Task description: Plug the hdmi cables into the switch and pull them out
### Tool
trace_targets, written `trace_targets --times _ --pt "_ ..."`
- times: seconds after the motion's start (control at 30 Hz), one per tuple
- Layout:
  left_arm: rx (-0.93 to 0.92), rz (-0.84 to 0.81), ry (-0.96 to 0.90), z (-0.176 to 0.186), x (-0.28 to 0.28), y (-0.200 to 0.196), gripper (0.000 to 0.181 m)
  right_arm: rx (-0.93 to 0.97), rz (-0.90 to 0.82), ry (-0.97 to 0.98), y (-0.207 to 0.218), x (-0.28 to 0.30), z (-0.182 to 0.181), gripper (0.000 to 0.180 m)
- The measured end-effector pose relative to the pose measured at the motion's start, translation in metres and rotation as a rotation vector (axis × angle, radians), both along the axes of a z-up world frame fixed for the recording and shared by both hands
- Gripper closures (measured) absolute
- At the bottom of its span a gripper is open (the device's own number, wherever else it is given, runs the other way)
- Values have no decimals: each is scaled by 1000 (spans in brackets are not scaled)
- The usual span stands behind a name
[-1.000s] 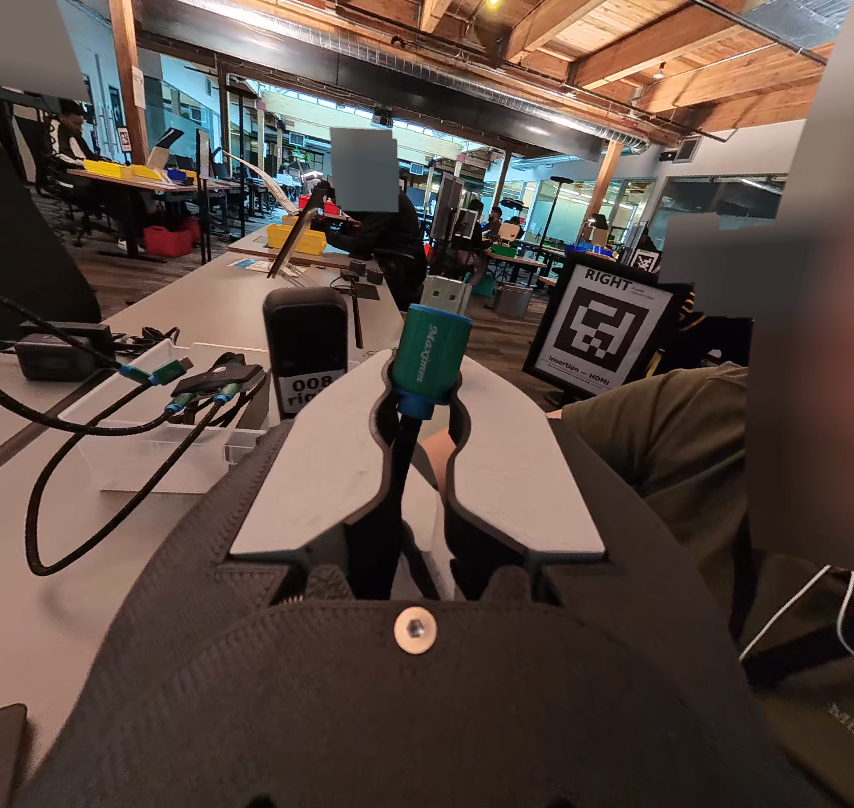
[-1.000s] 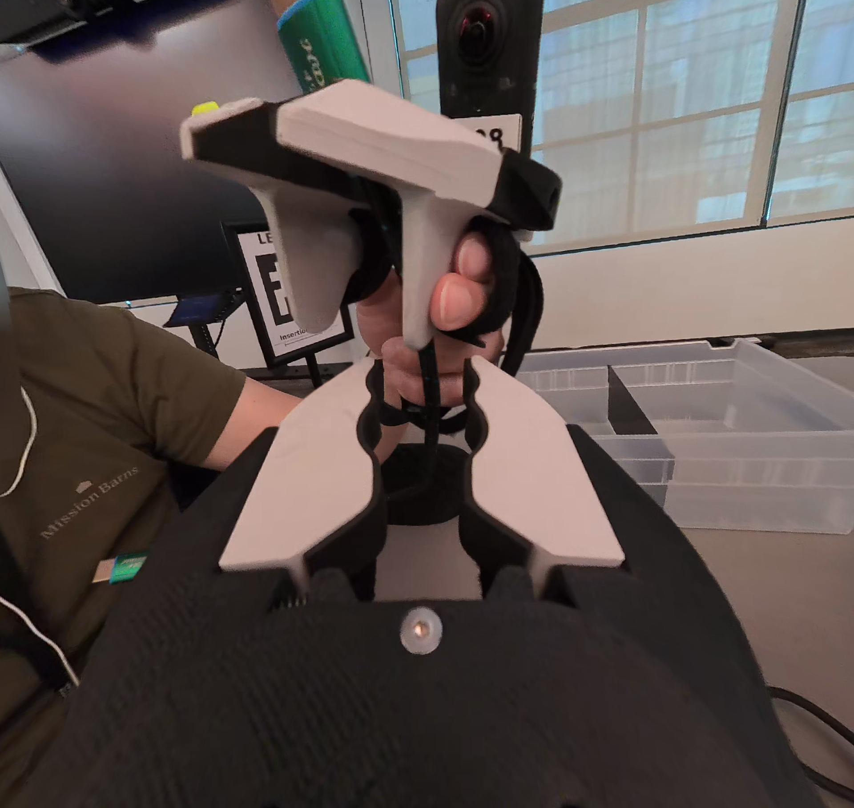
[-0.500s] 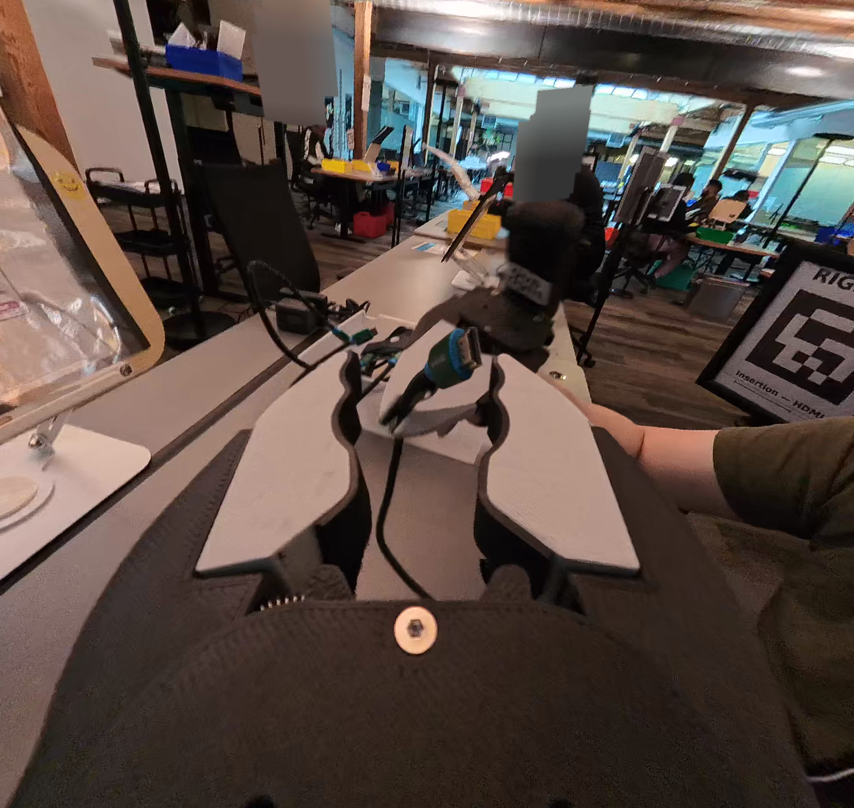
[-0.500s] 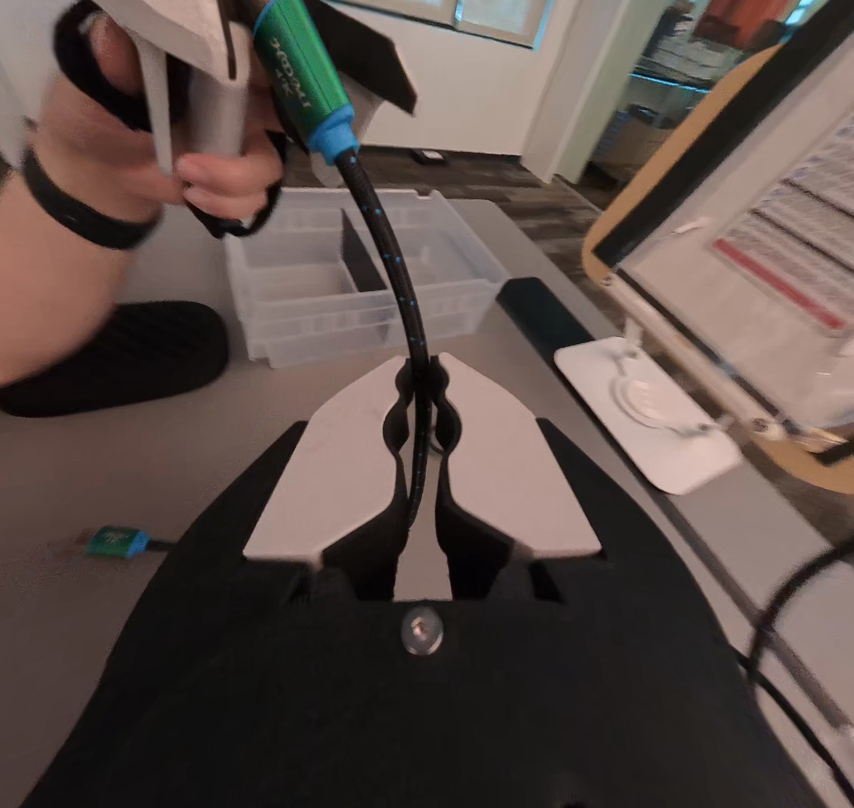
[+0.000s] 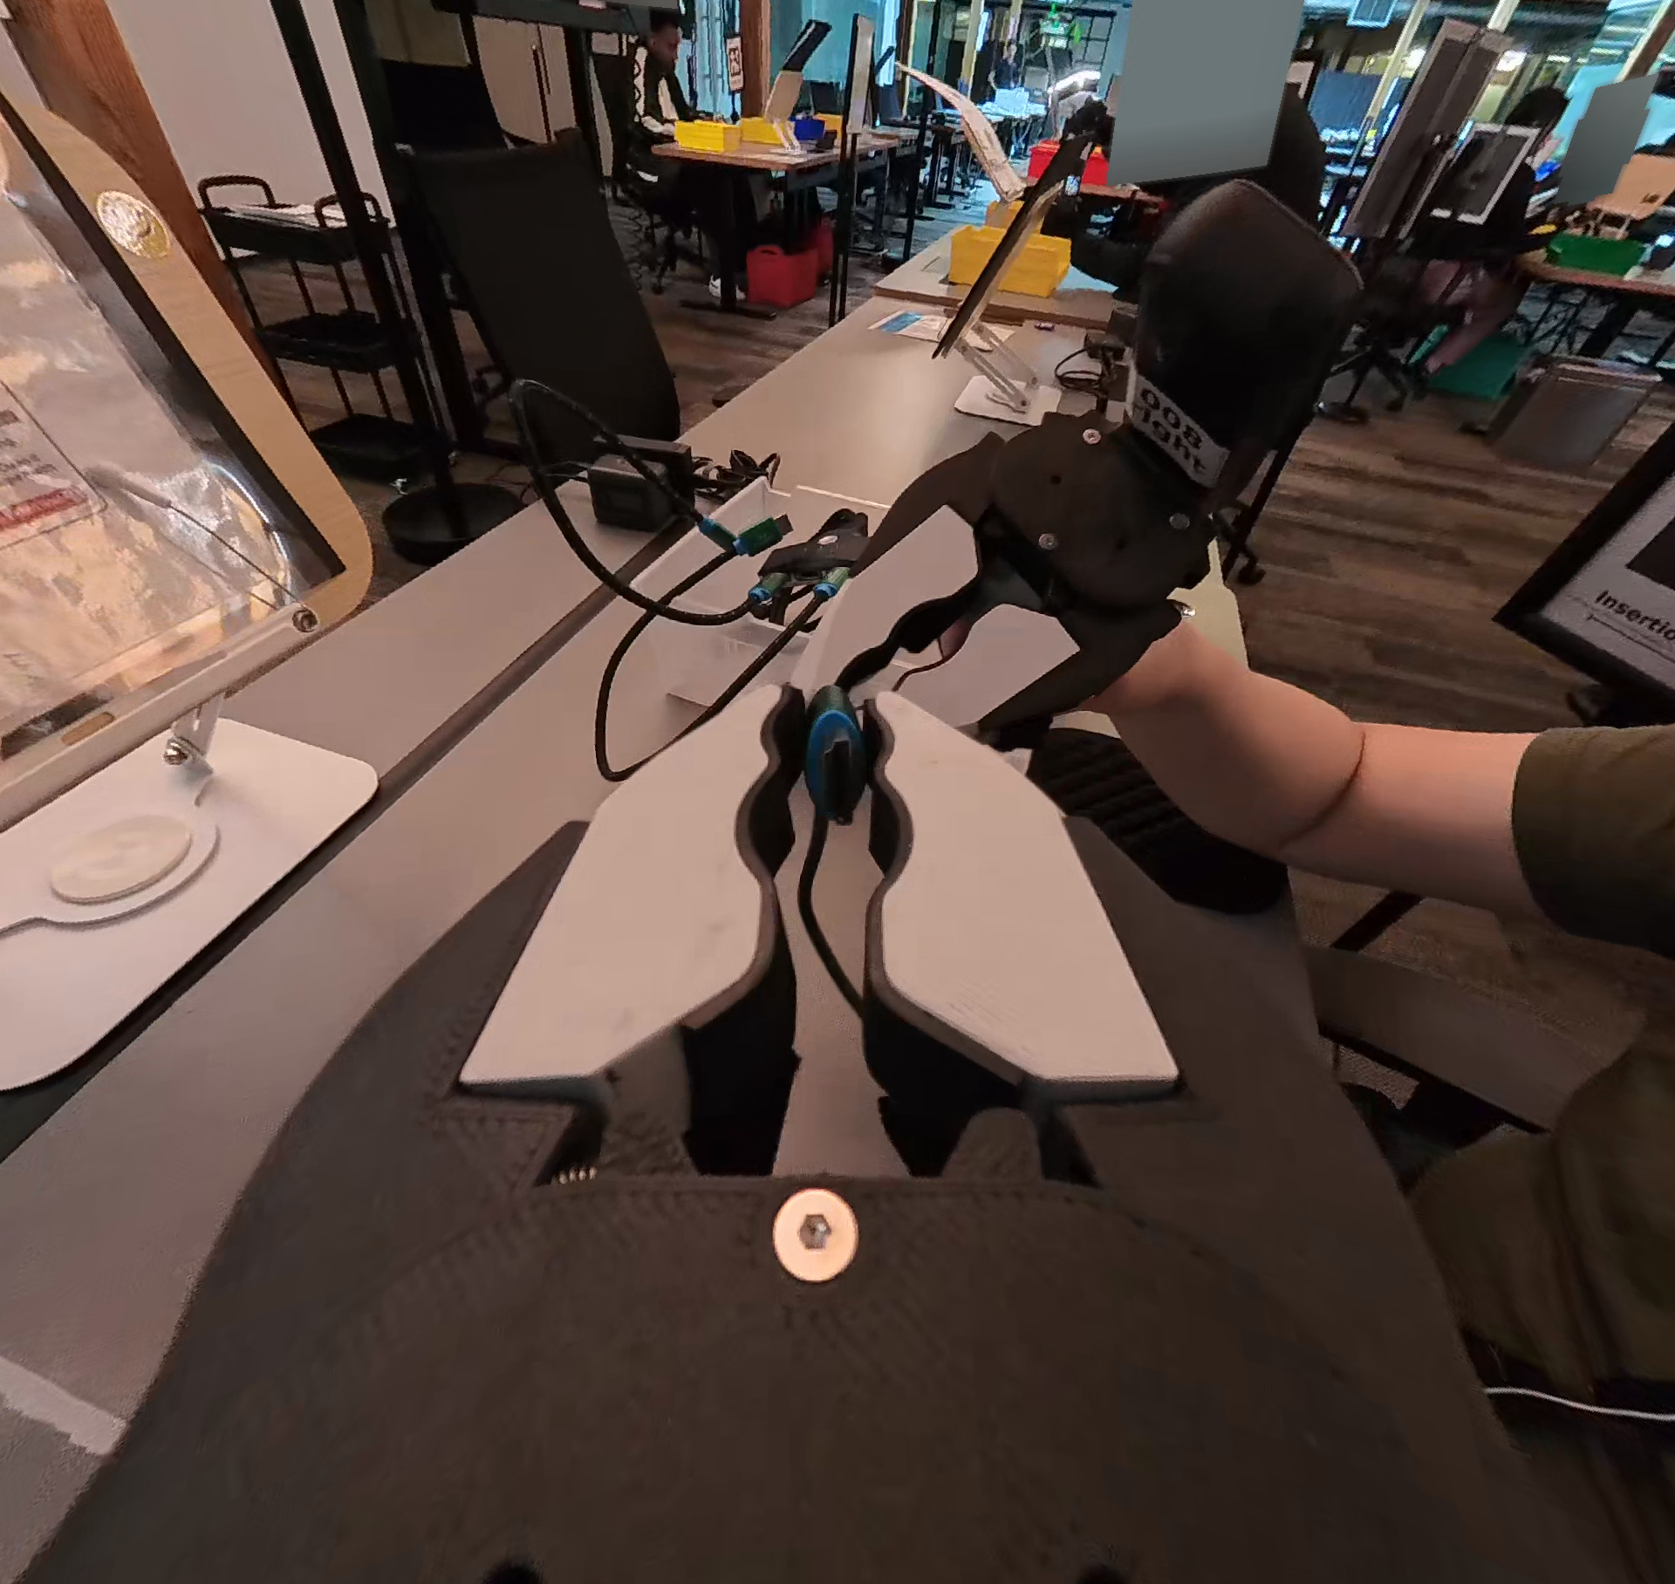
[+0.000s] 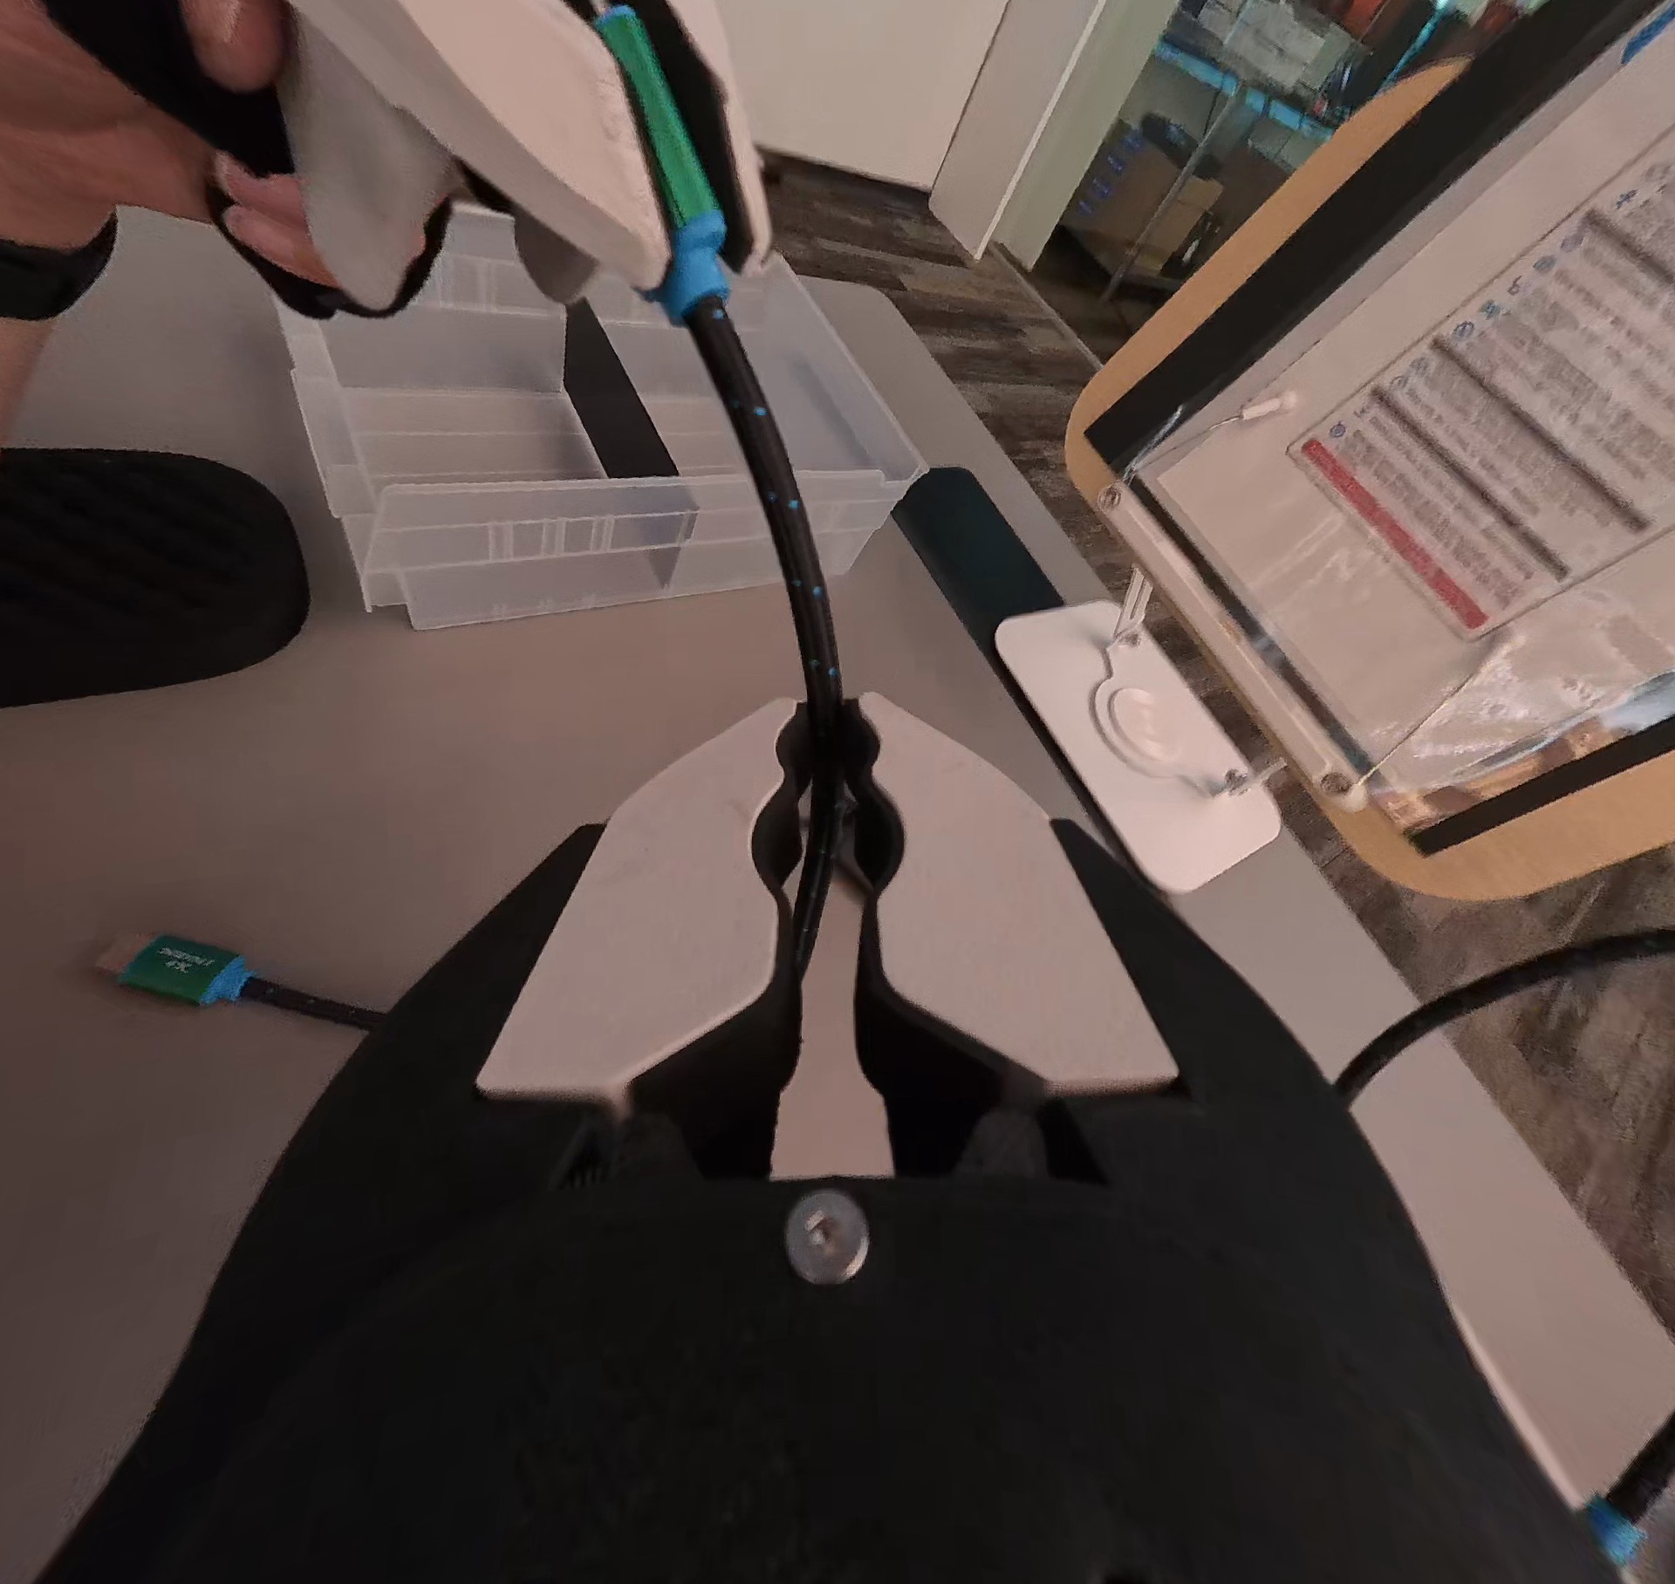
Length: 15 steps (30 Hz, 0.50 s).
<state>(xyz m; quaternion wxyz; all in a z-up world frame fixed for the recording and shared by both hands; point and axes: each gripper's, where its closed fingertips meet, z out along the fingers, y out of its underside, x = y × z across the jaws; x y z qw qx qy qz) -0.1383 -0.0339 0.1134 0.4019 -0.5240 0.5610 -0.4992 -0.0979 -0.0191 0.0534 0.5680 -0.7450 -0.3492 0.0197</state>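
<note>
My left gripper (image 5: 829, 707) is shut on the green HDMI plug (image 5: 832, 748) at its blue collar, held above the grey table. My right gripper (image 6: 829, 711) is shut on that plug's black braided cable (image 6: 798, 544) a short way behind it. In the right wrist view the left gripper (image 6: 689, 258) shows at the top with the green plug (image 6: 666, 136) between its fingers. The right gripper (image 5: 897, 643) shows just beyond the plug in the left wrist view. The black switch (image 5: 807, 557) lies in a clear tray with cables plugged into it. A second green plug (image 6: 172, 965) lies loose on the table.
An empty clear divided tray (image 6: 508, 489) stands on the table ahead of the right gripper. A framed sign on a white stand (image 5: 163, 825) stands at the left edge; it also shows in the right wrist view (image 6: 1142, 725). A black power brick (image 5: 634, 489) lies behind the switch.
My left gripper swung down from pointing up, opened, then shut again on the plug's blue collar. My right gripper, open a second ago, closed on the cable.
</note>
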Motion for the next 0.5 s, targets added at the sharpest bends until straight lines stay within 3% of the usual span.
trace_targets --times 0.13,0.23,0.3,0.37,0.5 --pt "-56 -48 -29 10 -10 -2 170 199 173 5 -17 -8 30 165" --pt "-111 -138 -31 14 -16 -13 169 457 294 156 -44 -3 78 148" --pt "-171 -242 -55 21 -19 -30 169 667 343 248 -65 9 104 148" --pt "-239 -358 -85 29 -20 -50 169 765 347 241 -69 16 106 152" --pt "-391 -505 -128 35 -11 -77 169 818 280 33 -46 -2 73 139"
